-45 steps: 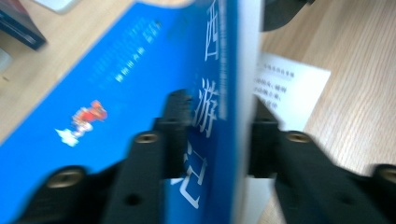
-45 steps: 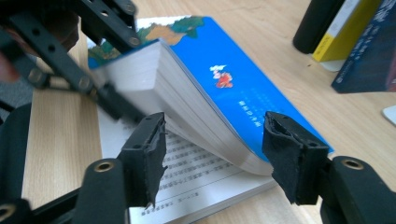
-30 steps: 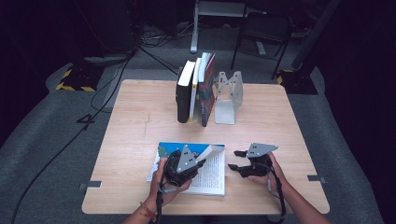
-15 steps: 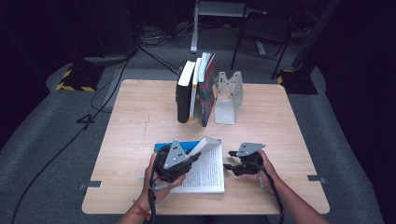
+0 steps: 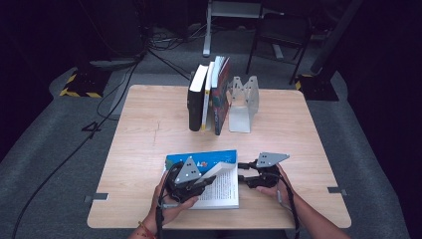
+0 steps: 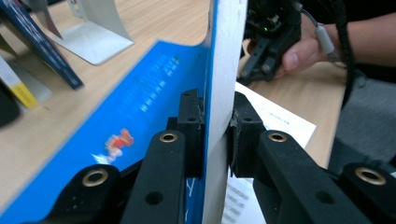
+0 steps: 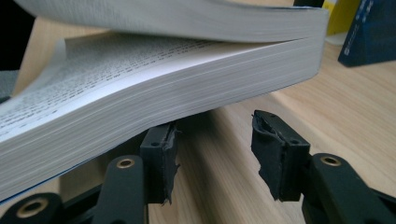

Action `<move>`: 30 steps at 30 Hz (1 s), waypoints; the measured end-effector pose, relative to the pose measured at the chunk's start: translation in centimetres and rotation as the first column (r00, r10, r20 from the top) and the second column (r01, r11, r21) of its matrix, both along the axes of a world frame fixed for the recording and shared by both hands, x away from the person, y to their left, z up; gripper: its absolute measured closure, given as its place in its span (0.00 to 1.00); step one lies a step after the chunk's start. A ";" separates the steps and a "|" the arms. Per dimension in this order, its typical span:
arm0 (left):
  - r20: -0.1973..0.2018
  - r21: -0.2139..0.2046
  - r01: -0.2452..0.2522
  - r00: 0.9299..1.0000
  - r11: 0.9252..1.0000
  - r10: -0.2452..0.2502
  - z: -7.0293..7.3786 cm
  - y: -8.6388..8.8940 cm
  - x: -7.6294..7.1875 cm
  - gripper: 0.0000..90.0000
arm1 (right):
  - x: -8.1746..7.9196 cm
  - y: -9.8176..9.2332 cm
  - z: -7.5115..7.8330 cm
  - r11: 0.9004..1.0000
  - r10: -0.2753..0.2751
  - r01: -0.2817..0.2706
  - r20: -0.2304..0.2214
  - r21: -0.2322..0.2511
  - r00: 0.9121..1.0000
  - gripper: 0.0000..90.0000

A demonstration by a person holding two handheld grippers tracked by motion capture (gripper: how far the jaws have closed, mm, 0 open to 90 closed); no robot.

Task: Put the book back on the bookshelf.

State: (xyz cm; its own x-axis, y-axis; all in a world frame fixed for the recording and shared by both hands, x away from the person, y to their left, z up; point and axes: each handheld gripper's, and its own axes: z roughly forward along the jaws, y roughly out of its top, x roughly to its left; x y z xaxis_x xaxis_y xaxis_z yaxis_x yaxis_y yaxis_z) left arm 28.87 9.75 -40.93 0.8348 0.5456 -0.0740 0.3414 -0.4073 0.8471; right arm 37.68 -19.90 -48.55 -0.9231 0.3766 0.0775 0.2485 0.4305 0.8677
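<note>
Low centre of the high view, one open paperback [image 5: 219, 181] lies on the desk [image 5: 149, 144]. Left tool [image 6: 215, 135] clenches its blue cover; right tool [image 7: 212, 154], jaws just narrowing, grips nothing. Three books [image 5: 209, 94] stand upper centre.

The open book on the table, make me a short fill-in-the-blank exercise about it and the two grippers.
1. The left gripper is shut on the book's blue ____ and the pages next to it.
2. The right gripper sits at the open book's page edges with its jaws ____ and nothing pressed between them.
3. At the far side of the table, three books stand upright beside a grey metal ____.

Missing words: cover; open; bookend
</note>
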 end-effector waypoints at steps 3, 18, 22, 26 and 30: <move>-0.010 -0.050 -0.002 1.000 0.999 0.002 -0.7 0.6 -0.5 0.85 | -0.3 0.2 0.6 1.000 0.011 -0.011 0.002 0.021 1.000 0.61; 0.027 -0.135 0.002 1.000 0.991 0.001 -1.6 2.4 -1.8 0.84 | -1.7 1.7 2.3 0.996 0.059 -0.061 0.029 0.060 0.998 0.70; 0.017 -0.144 0.041 0.999 0.989 -0.039 -1.4 2.3 -0.8 0.86 | -1.7 1.6 2.3 0.996 0.047 -0.048 0.026 0.070 0.999 0.73; 0.026 -0.194 0.089 0.996 0.977 -0.086 -0.3 1.2 0.9 0.88 | -1.3 0.4 2.7 0.995 0.029 -0.032 0.034 0.093 0.999 0.73; 0.004 -0.198 0.126 0.992 0.972 -0.127 0.6 -0.7 2.6 0.88 | -0.9 -1.6 3.6 0.990 -0.007 0.000 0.048 0.138 0.999 0.73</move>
State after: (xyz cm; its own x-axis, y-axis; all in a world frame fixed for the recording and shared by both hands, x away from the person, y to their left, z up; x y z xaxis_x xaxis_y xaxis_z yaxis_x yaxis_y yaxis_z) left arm 31.44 9.04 -40.31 0.8949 0.4095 -0.1775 0.3056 -0.2724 0.9124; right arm 36.79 -21.52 -45.00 -0.9257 0.3689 0.0838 0.2058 0.3052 0.9298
